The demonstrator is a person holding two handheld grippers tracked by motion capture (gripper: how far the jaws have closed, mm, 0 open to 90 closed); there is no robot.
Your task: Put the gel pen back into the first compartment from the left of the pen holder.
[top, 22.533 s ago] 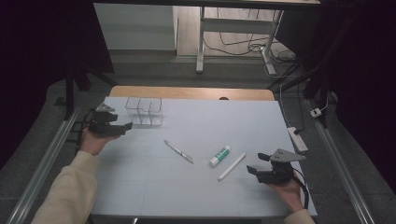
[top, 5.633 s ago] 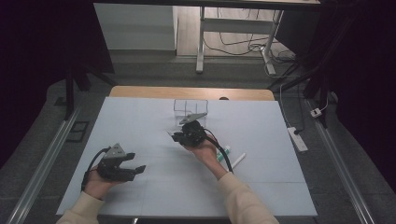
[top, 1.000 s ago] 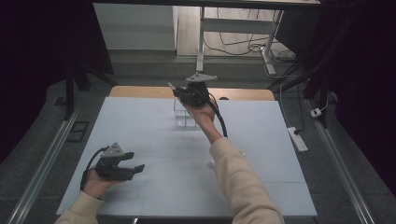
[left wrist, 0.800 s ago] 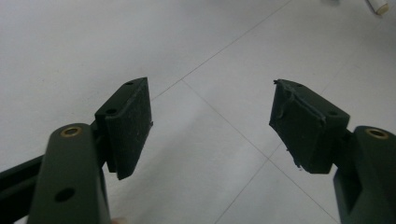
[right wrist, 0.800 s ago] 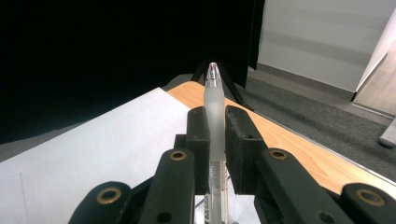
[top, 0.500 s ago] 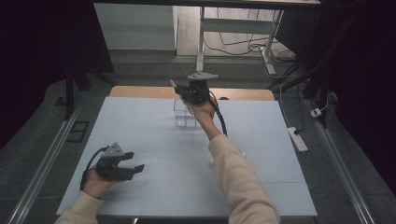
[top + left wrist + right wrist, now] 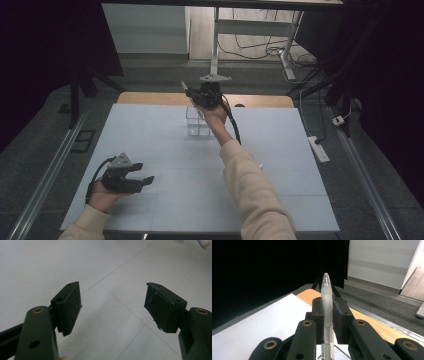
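My right gripper point(image 7: 194, 94) is held up at the far side of the table, just above a clear plastic compartment box point(image 7: 198, 126). It is shut on a frosted clear pen point(image 7: 185, 87). In the right gripper view the pen point(image 7: 326, 292) runs along the jaws, and its tip sticks out past my right gripper point(image 7: 327, 305). My left gripper point(image 7: 143, 172) rests low at the front left of the white mat. Its jaws stand open, and in the left gripper view nothing lies between them at my left gripper point(image 7: 112, 305).
The white mat point(image 7: 150, 135) covers a wooden table point(image 7: 150, 98). A small white object point(image 7: 260, 166) peeks out beside the right sleeve. A white end of something point(image 7: 204, 243) lies far off on the mat. A power strip point(image 7: 320, 148) lies on the floor to the right.
Since several seconds ago the right gripper has carried the pen from mid-table to above the clear box. Over the last second it only edged slightly higher. The left gripper stayed put.
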